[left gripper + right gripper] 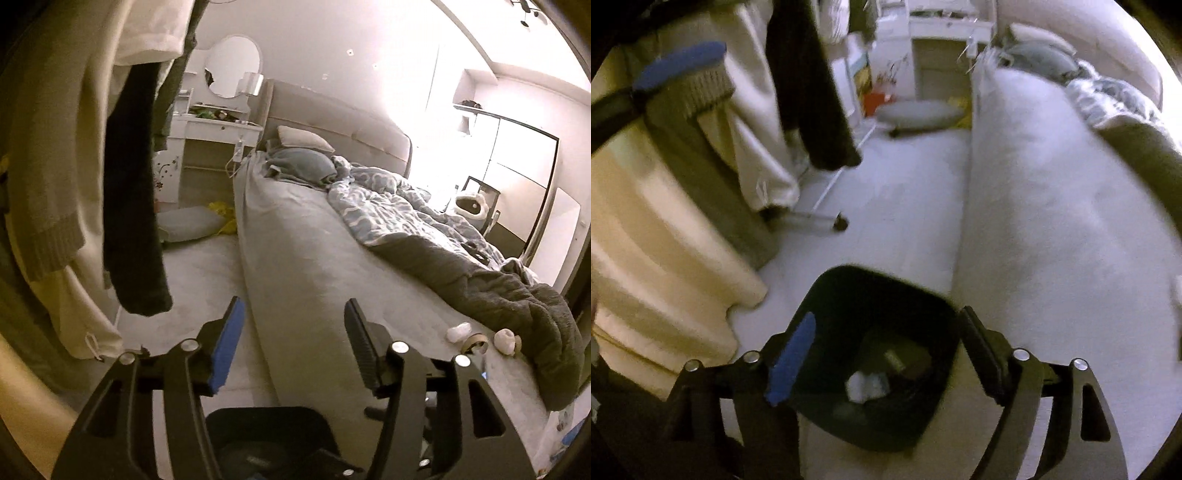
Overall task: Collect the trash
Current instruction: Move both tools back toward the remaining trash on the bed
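Spread, empty right tool (pixel 882 354) above bin (pixel 827 284); beyond spread left tool (pixel 293 332), light crushable scraps (pixel 459 331); pinch mid-body.

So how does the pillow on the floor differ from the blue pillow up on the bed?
The floor pillow lies flat and long on the floor beside the bed; the blue pillow sits bunched at the bed's head. The floor pillow looks grey, the bed one bluer. A cream pillow leans behind the blue one only. Both look soft.
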Tool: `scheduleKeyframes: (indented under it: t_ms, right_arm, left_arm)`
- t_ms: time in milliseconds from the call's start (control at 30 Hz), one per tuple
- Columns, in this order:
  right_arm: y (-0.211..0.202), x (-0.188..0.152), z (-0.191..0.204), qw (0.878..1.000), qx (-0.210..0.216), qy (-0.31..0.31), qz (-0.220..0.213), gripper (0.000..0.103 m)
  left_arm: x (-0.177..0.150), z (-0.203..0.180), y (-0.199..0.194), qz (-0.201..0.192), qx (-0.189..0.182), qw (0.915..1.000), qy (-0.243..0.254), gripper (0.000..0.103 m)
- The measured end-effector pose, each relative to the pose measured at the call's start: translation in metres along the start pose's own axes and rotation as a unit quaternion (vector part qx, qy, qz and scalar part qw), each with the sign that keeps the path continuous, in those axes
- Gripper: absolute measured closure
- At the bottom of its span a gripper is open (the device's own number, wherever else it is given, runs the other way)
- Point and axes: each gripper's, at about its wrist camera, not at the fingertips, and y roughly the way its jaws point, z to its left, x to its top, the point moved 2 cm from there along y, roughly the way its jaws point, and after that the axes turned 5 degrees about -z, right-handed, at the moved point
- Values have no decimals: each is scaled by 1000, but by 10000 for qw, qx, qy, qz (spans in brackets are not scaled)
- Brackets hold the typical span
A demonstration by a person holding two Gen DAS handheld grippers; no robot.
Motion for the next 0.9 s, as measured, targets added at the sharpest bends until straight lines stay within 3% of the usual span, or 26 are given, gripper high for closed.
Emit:
scheduleKeyframes:
  t_ms: [500,900]
  right_arm:
    - [-73,-8,-132,9893,-1042,716,-731,14]
    - [-142,-40,-239,9668,-1885,1359,-1061,14]
  left_arm:
    - [-9,-82,33,123,-545,9984,113,19]
    - [-31,-155,64,466,-976,9936,325,14]
